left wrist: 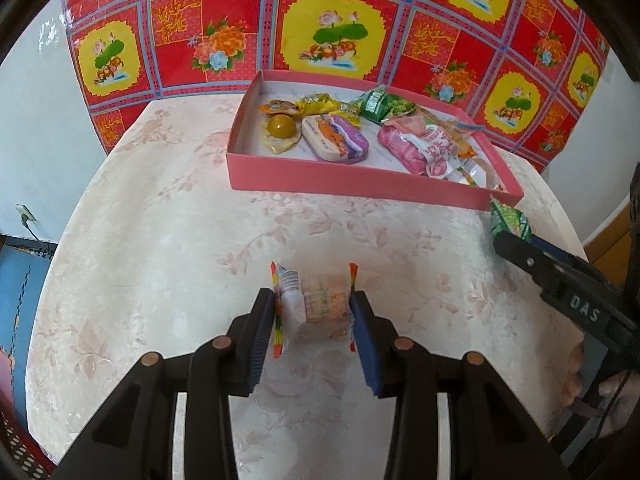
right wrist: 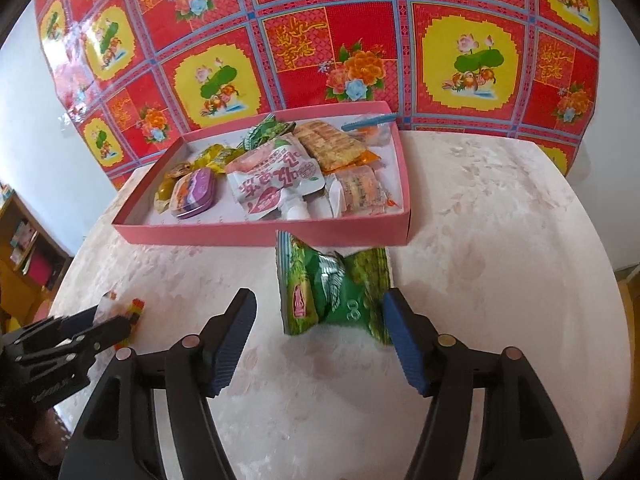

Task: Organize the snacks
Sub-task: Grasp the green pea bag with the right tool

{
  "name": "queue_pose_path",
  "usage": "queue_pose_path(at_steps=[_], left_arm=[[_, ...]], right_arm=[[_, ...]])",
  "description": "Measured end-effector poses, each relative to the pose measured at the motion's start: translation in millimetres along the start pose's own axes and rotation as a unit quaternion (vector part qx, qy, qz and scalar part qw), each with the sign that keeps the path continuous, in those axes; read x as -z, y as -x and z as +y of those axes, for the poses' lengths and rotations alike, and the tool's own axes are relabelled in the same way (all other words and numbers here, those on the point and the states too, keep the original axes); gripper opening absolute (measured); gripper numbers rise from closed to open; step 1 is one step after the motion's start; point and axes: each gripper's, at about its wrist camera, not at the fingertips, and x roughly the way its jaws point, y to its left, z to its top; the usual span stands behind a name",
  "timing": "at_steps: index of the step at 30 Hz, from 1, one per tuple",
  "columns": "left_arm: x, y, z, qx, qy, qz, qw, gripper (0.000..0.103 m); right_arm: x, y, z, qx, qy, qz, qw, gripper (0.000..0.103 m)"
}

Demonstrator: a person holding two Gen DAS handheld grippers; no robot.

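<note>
My left gripper (left wrist: 313,300) is shut on a small clear-wrapped snack (left wrist: 320,304) with rainbow-striped ends, held just above the table; the same snack (right wrist: 134,308) shows at the left of the right wrist view. My right gripper (right wrist: 320,298) stands open around a green snack packet (right wrist: 332,292). The packet's right edge lies against the right pad (right wrist: 402,332), and a wide gap separates it from the left pad. This packet (left wrist: 512,220) sits just in front of the near wall of a pink box (right wrist: 260,234), which holds several snacks.
The pink box (left wrist: 360,180) holds a purple tin (left wrist: 336,138), a pink pouch (right wrist: 276,178), a round yellow sweet (left wrist: 280,126) and other wrappers. A pale floral cloth (left wrist: 160,240) covers the table. A red patterned sheet (right wrist: 340,40) hangs behind. A hand (left wrist: 576,380) holds the right gripper.
</note>
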Motion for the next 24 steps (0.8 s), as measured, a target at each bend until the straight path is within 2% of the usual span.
queue_pose_path(at_steps=[9, 17, 19, 24], left_arm=[[-4.5, -1.1, 3.7, 0.004, 0.005, -0.001, 1.0000, 0.041], [-6.2, 1.6, 5.5, 0.008, 0.007, -0.011, 0.9999, 0.041], [-6.4, 2.1, 6.3, 0.009, 0.007, -0.012, 0.9999, 0.041], [-8.0, 4.6, 6.4, 0.011, 0.007, -0.016, 0.9998, 0.041]], right_arm=[[-2.8, -11.3, -10.7, 0.008, -0.017, 0.002, 1.000, 0.067], [1.0, -5.9, -16.8, -0.001, -0.035, -0.011, 0.999, 0.055], [1.1, -2.5, -16.9, -0.004, -0.036, -0.019, 0.999, 0.048], [4.5, 0.7, -19.1, -0.003, -0.040, -0.025, 0.999, 0.046]])
